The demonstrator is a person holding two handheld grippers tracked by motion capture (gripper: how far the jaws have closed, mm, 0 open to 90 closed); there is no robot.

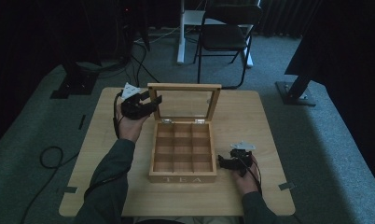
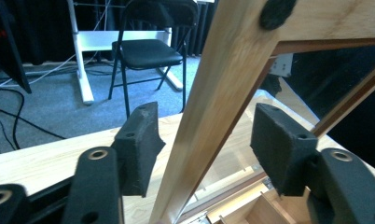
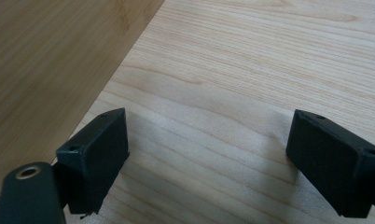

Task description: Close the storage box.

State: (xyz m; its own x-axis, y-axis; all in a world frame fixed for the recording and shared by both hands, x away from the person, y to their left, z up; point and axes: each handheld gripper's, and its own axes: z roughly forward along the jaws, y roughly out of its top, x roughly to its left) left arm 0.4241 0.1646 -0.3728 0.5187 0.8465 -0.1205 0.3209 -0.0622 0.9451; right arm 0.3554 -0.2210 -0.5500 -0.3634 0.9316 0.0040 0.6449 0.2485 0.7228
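The wooden tea box [image 1: 182, 154] sits in the middle of the table [image 1: 251, 121], its glass-paned lid [image 1: 184, 101] standing upright on the hinges at the far edge, so the nine empty compartments lie exposed. The left tongs [image 1: 150, 103] reach in from the left with the lid's side rail [image 2: 213, 112] passing between their two pads [image 2: 139, 149]; a gap shows on either side of the wood, so they straddle the frame without pinching it, probably to steady or swing the lid. The right tongs [image 1: 225, 163] rest low on the table just beside the box's right wall [image 3: 45, 60], spread wide and holding nothing, likely parked there to brace the box if it slides. Since the lid appears to stand only on its hinges, a push from the left tongs could tip it either way, and the box's front wall with the lettering TEA faces the person. Behind the table stand a black folding chair [image 1: 225, 32] and a white stand leg [image 1: 181, 32], well apart from the work; a cable [image 1: 50, 156] loops on the carpet at the left.
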